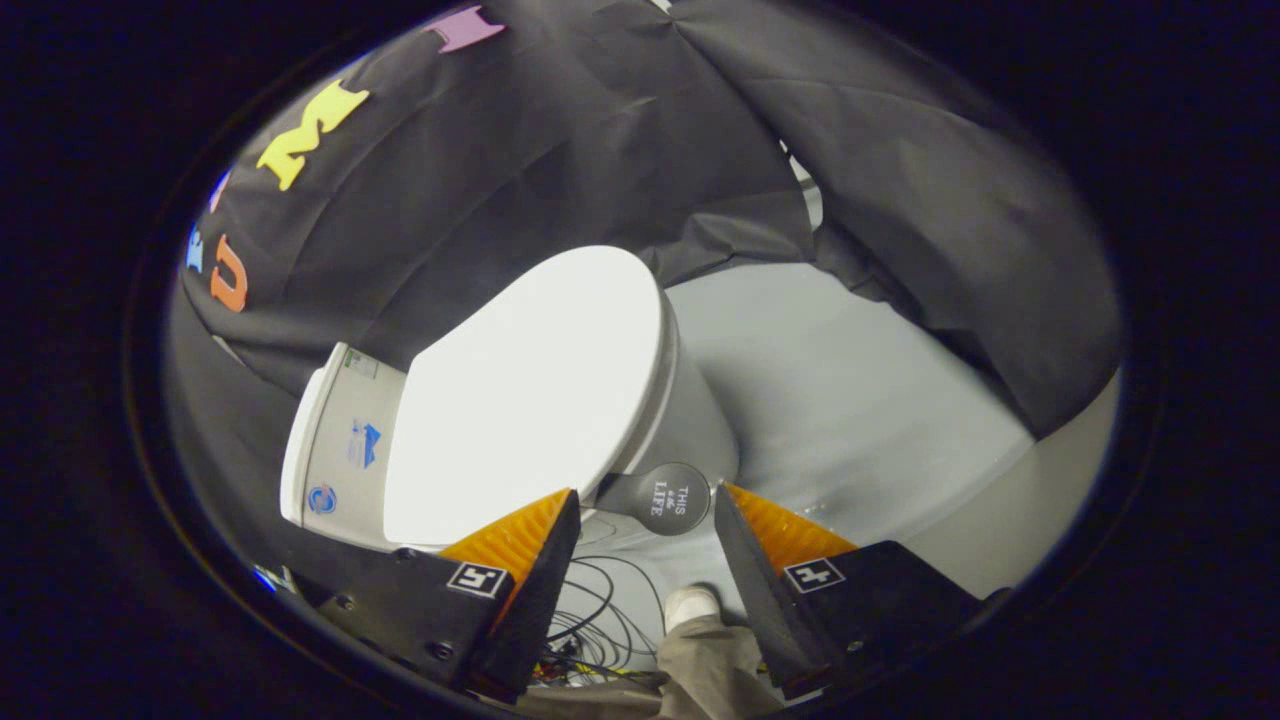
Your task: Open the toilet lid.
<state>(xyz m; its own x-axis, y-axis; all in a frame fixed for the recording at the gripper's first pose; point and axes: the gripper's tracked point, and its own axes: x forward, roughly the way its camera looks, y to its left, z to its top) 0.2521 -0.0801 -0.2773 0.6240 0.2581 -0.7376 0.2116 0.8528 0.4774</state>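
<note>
The white toilet stands against the black cloth wall, and its lid (530, 390) lies flat on the bowl (690, 410). Behind the lid is the tank (335, 450). A dark round knob (675, 498) on a short grey stem sticks out from the lid's side edge. My gripper (646, 493) is open, with the knob between its fingertips. The knob sits close to the right fingertip (735, 520), while a gap separates it from the left fingertip (555, 520). Neither finger presses on it.
Grey floor (860, 400) spreads beyond the bowl up to the draped black cloth (930, 220). Below the fingers a tangle of cables (600, 610) lies on the floor, next to a person's white shoe (690, 603) and trouser leg (710, 665).
</note>
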